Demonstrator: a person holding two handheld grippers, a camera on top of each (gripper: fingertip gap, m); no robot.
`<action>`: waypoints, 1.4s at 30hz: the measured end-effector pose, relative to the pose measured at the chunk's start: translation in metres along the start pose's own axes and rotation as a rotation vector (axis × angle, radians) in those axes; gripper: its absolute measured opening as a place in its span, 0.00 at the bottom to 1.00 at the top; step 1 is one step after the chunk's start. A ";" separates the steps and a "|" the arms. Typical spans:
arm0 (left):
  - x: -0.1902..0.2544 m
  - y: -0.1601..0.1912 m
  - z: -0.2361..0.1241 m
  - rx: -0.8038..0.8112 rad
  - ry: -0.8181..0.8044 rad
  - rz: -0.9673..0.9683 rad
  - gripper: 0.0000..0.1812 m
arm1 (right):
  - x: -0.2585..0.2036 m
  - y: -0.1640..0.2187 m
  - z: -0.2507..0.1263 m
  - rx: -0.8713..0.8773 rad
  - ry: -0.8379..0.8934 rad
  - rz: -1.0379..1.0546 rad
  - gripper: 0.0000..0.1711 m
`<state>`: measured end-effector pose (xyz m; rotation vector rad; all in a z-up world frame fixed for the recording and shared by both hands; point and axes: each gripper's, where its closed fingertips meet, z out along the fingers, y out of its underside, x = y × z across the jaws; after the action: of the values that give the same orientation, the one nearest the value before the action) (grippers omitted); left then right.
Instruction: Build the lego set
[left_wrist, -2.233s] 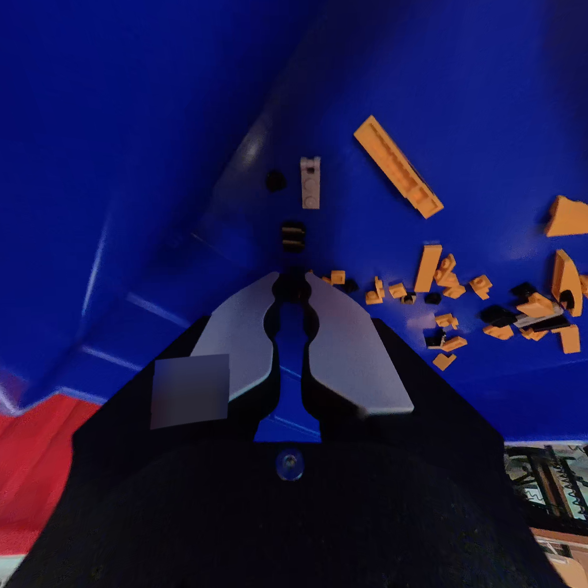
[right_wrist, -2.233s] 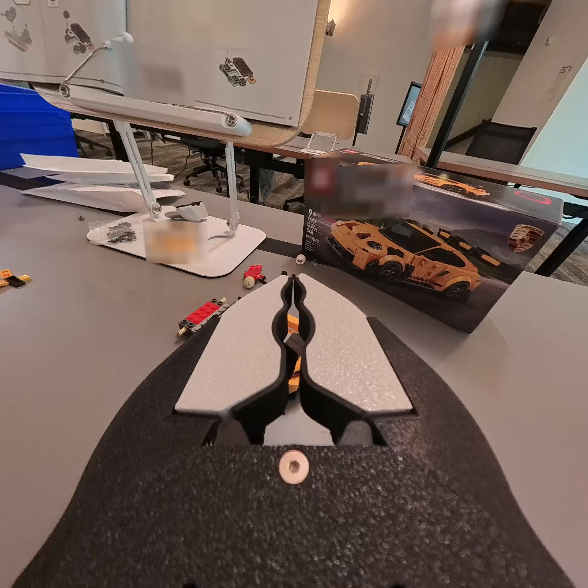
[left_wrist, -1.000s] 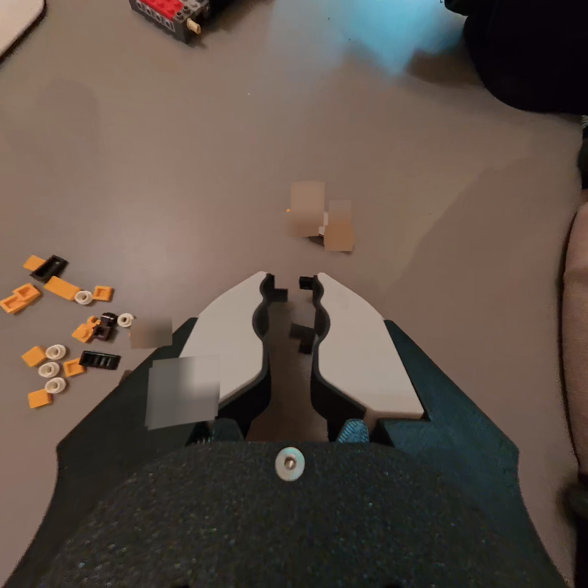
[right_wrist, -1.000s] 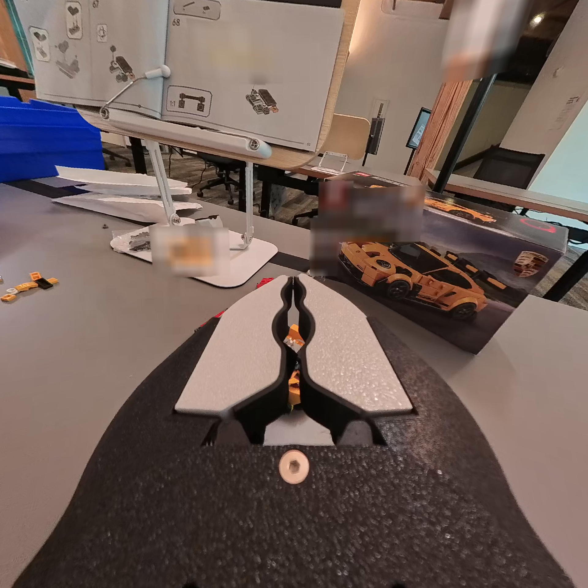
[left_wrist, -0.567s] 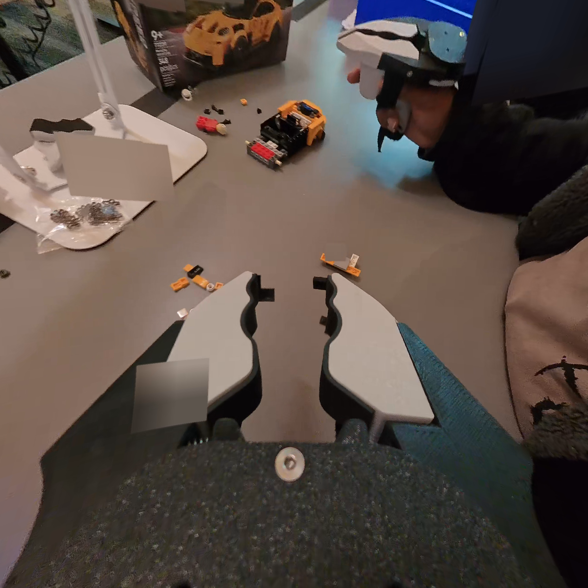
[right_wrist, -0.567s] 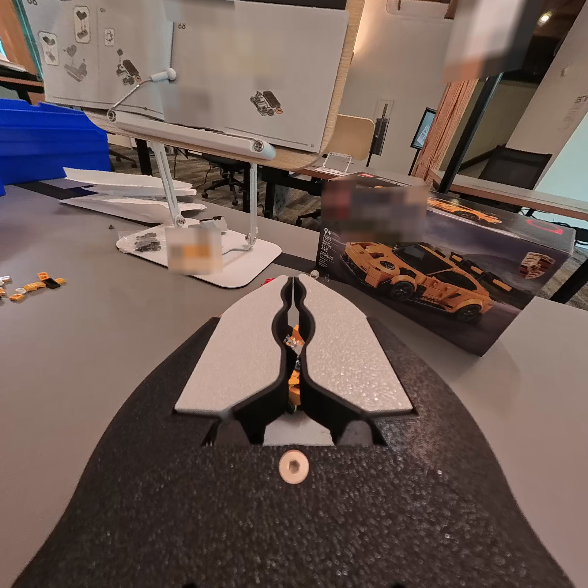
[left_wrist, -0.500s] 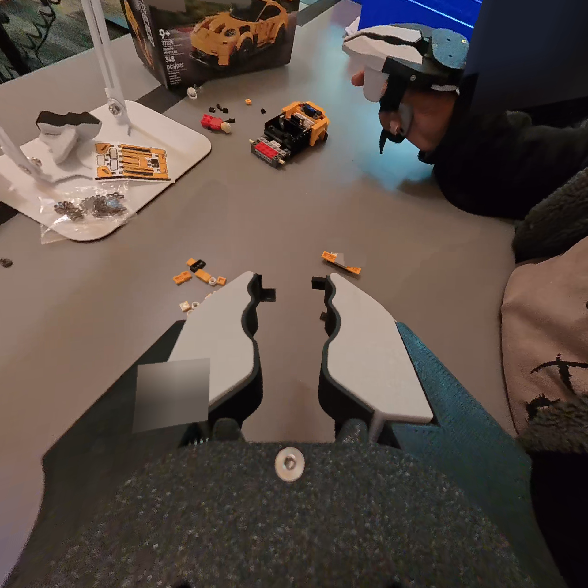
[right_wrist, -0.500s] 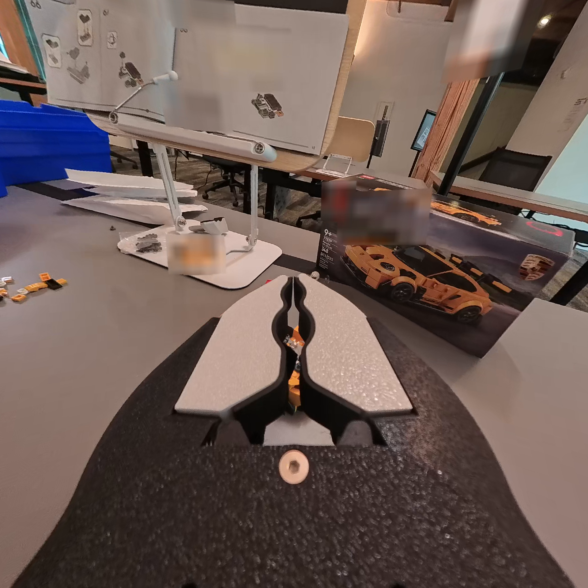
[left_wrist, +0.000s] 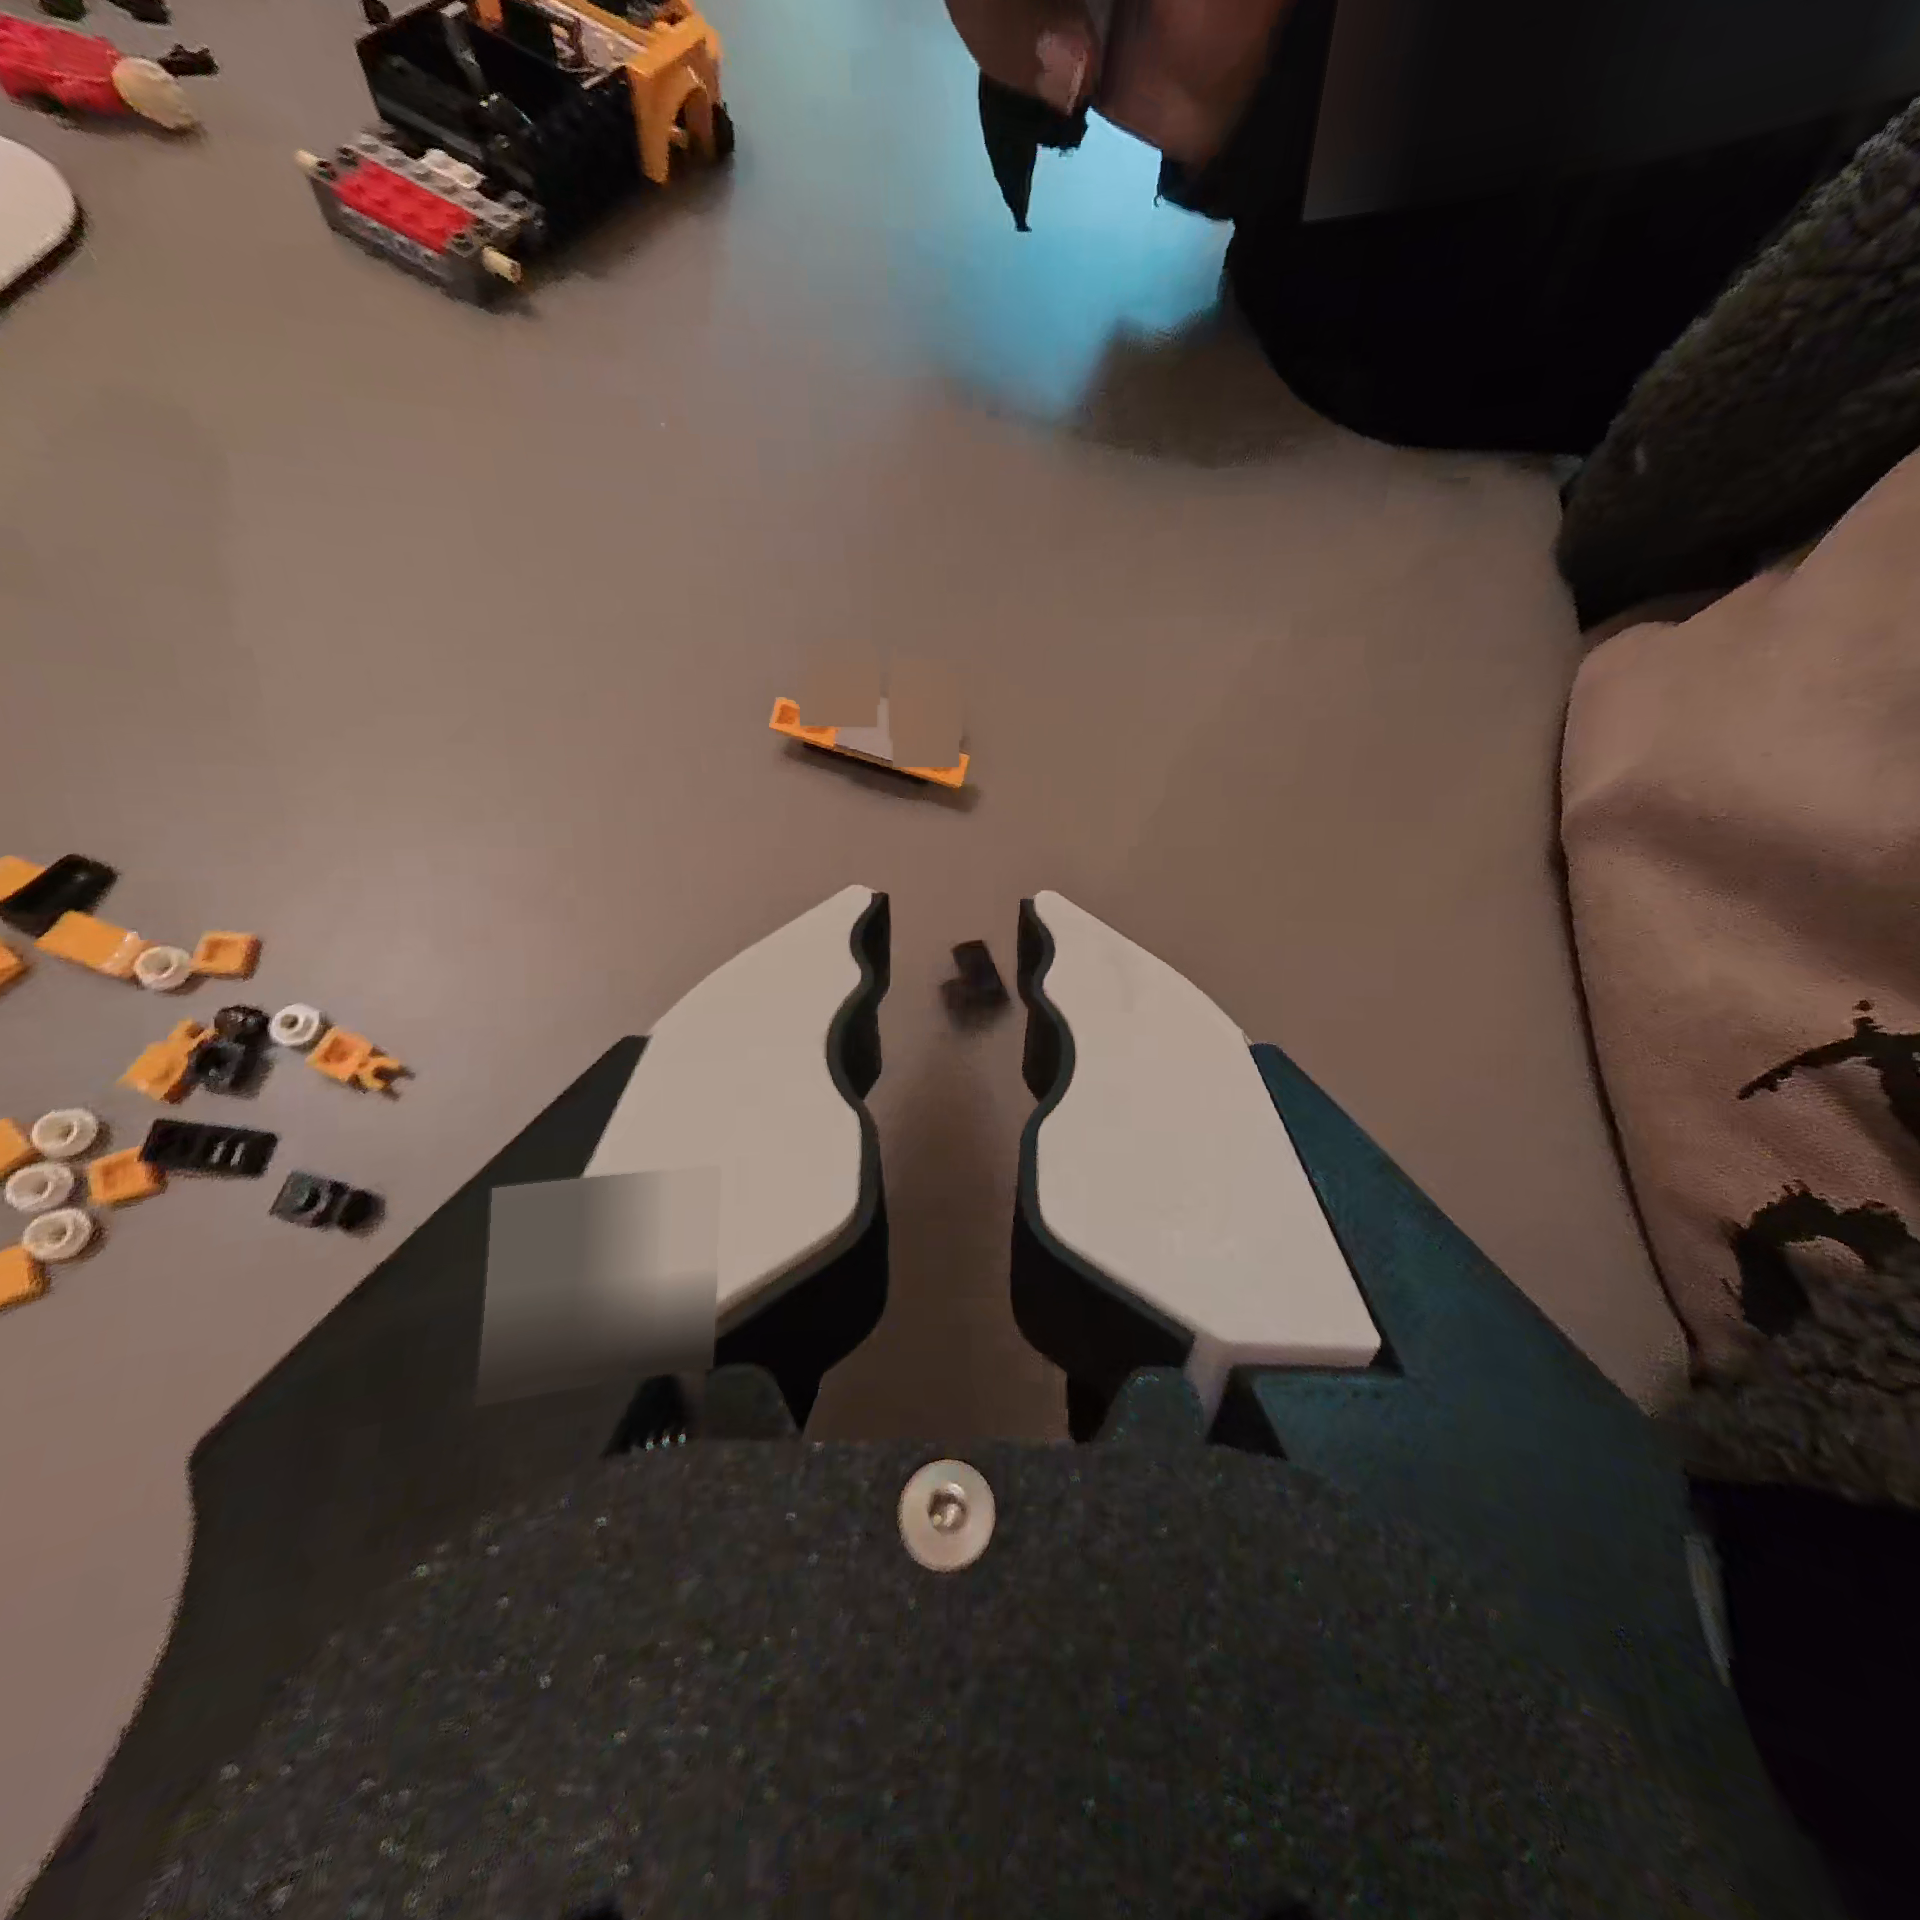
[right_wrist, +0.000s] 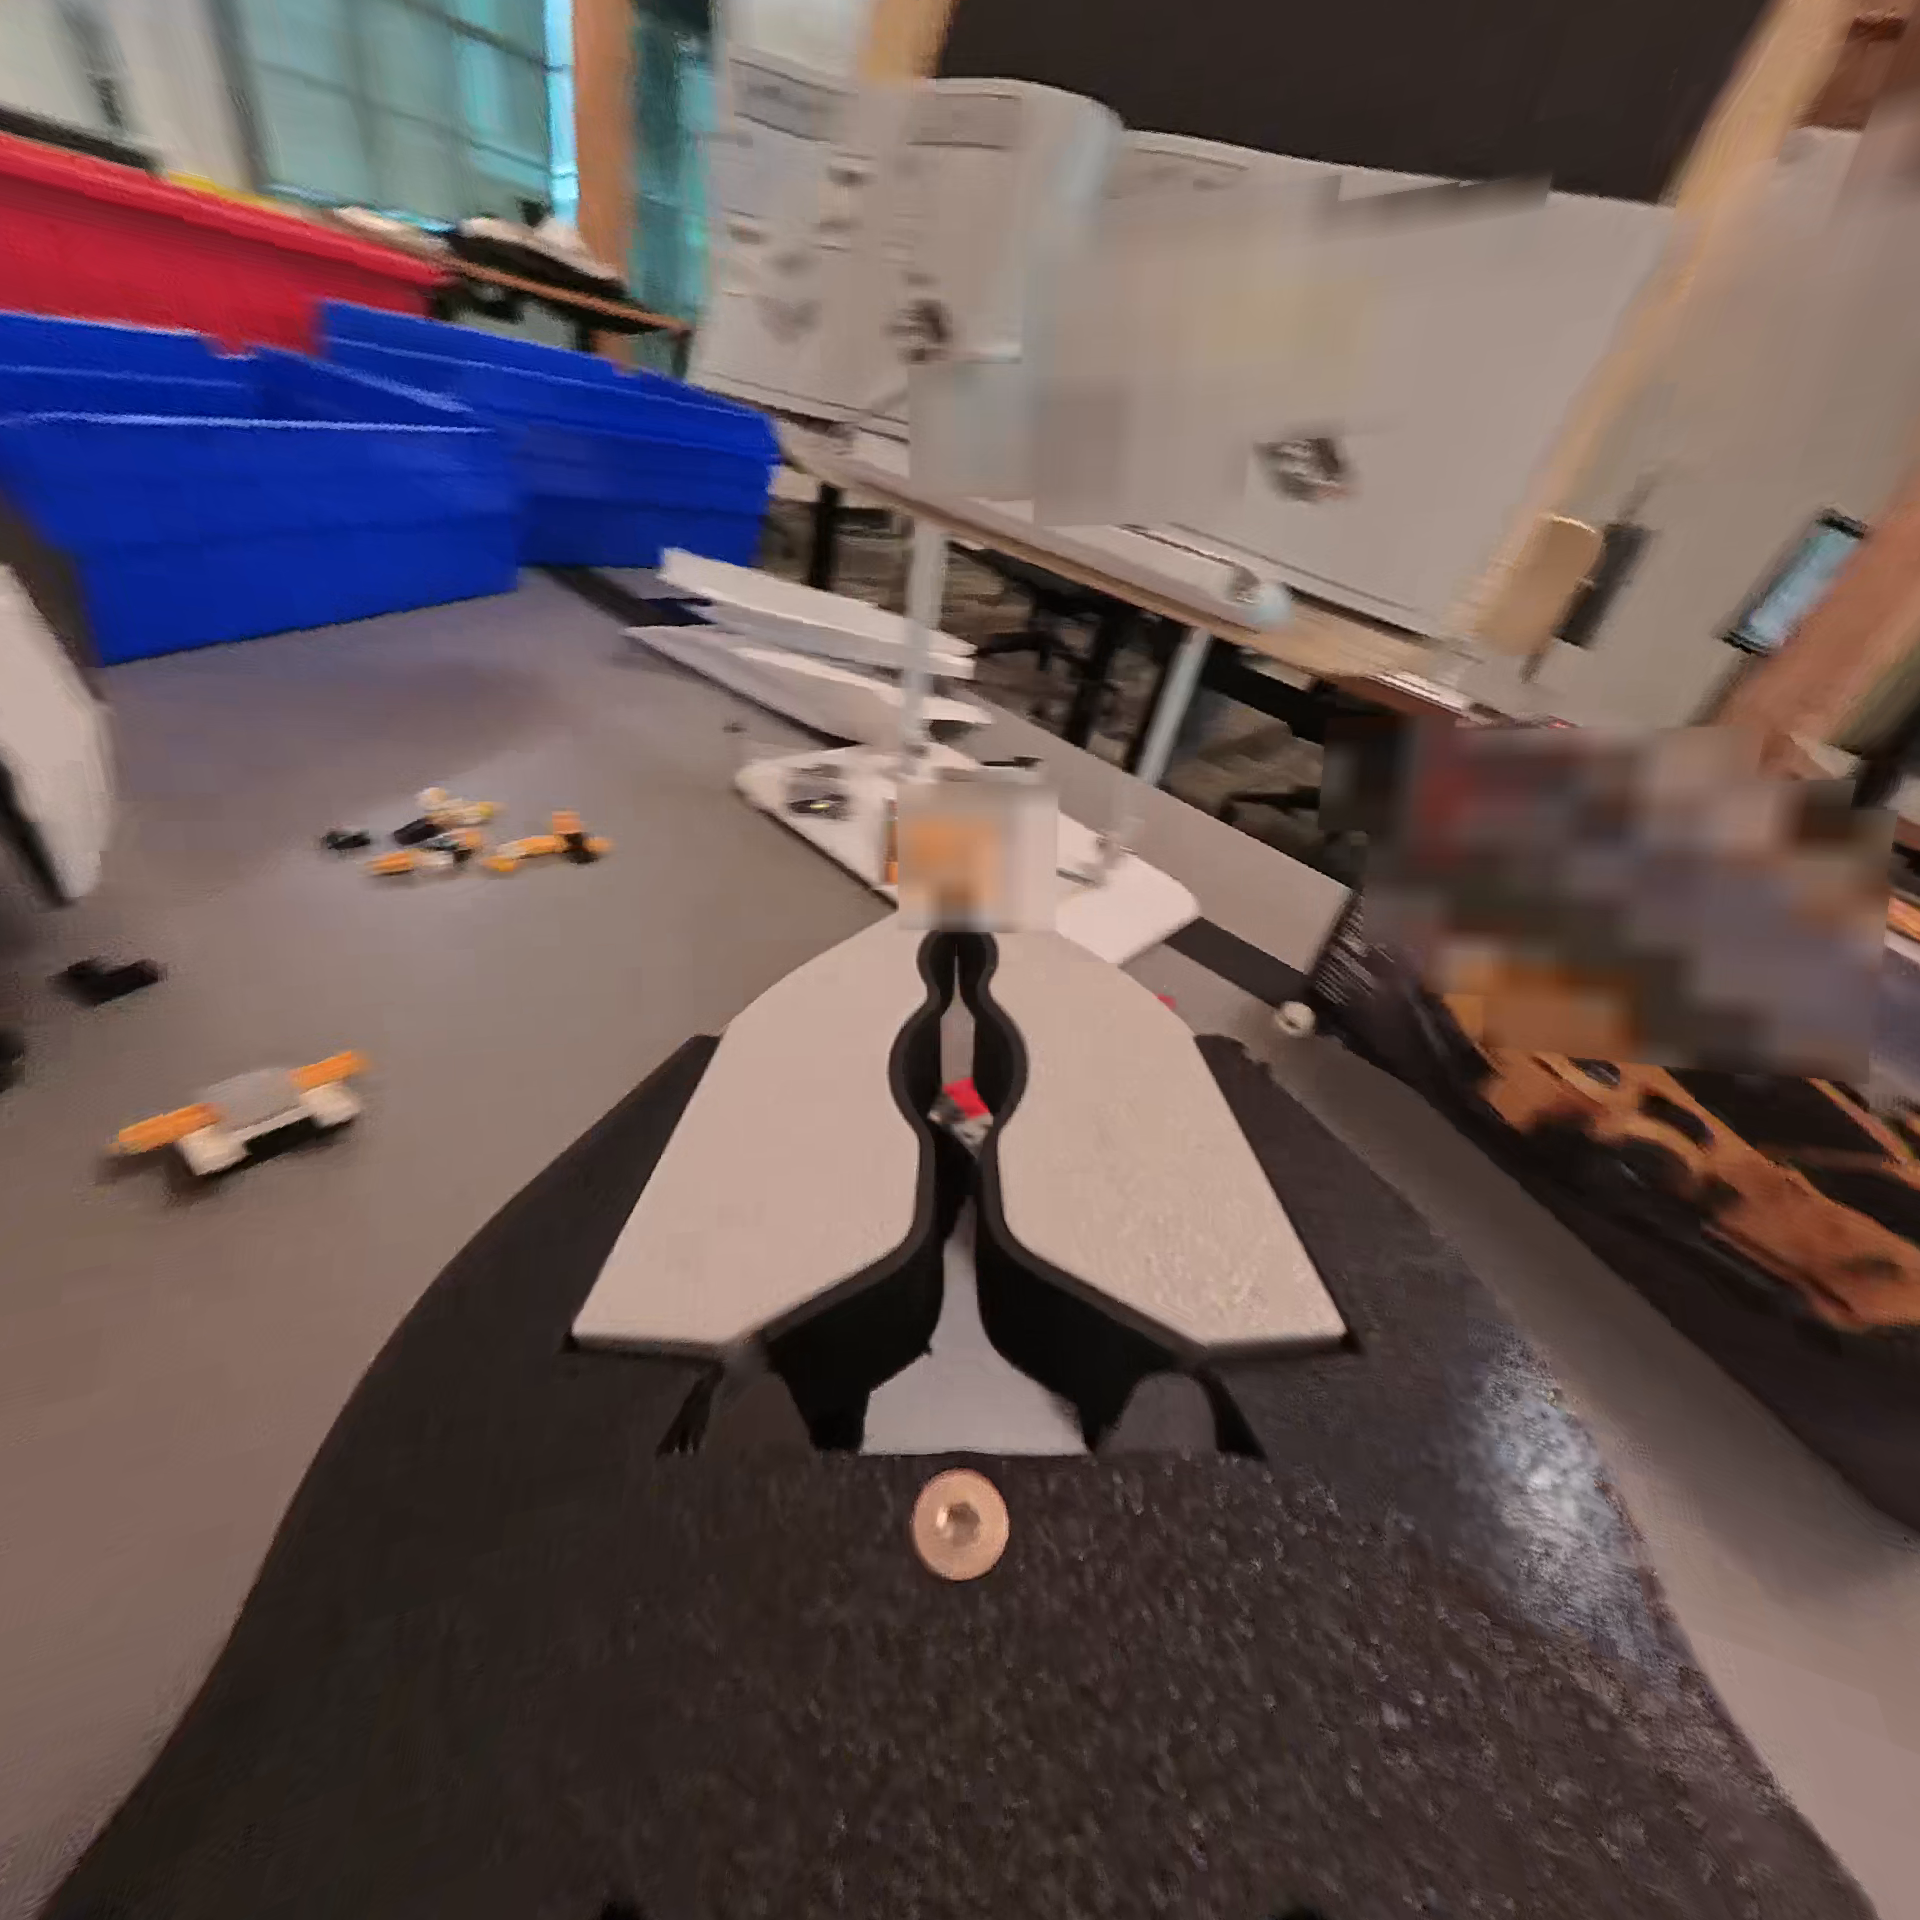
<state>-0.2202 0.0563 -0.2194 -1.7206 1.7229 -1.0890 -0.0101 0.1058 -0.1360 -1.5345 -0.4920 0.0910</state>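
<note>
The left claw (left_wrist: 954, 914) hangs over the grey desk (left_wrist: 520, 540) with its fingers parted by a clear gap and nothing gripped. A small black piece (left_wrist: 972, 975) lies on the desk in that gap, close to the right finger; whether it touches the finger cannot be told. Just beyond the tips sits a small orange and grey subassembly (left_wrist: 871, 740), partly under a blurred patch. To the left of the claw a scatter of loose pieces (left_wrist: 197, 1081) is spread out: orange plates, white rings and a few black parts. Farther off, at the top left, stands the partly built car (left_wrist: 520, 114), black with orange sides and a red and grey end, and a red piece (left_wrist: 73, 78) lies beside it. At the top right a person's hand (left_wrist: 1132, 73) shows above a dark sleeve.

The right claw (right_wrist: 958, 951) has its fingers drawn nearly together; a little red and white shows through the slit between them, but whether anything is gripped cannot be told. Left of it the orange and grey subassembly lies on the desk, with the loose pieces farther back. Beyond the tips stands a white stand base (right_wrist: 1122, 894), with the instruction booklet (right_wrist: 1351, 416) above it, a boxed set (right_wrist: 1662, 1091) to the right, and blue bins (right_wrist: 312, 499) at the far left.
</note>
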 end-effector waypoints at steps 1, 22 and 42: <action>0.000 0.002 0.003 -0.016 -0.004 0.020 0.12 | -0.011 -0.001 0.002 -0.004 -0.030 -0.041 0.00; -0.013 0.002 -0.006 0.007 -0.098 -0.010 0.13 | -0.223 0.054 -0.154 -0.584 -1.353 -0.290 0.11; -0.012 0.000 -0.024 0.083 -0.178 0.018 0.13 | -0.228 0.032 -0.106 -0.429 -1.191 -0.213 0.05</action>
<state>-0.2377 0.0728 -0.2085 -1.6934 1.5595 -0.9548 -0.1693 -0.0727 -0.2196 -1.7101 -1.6923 0.8005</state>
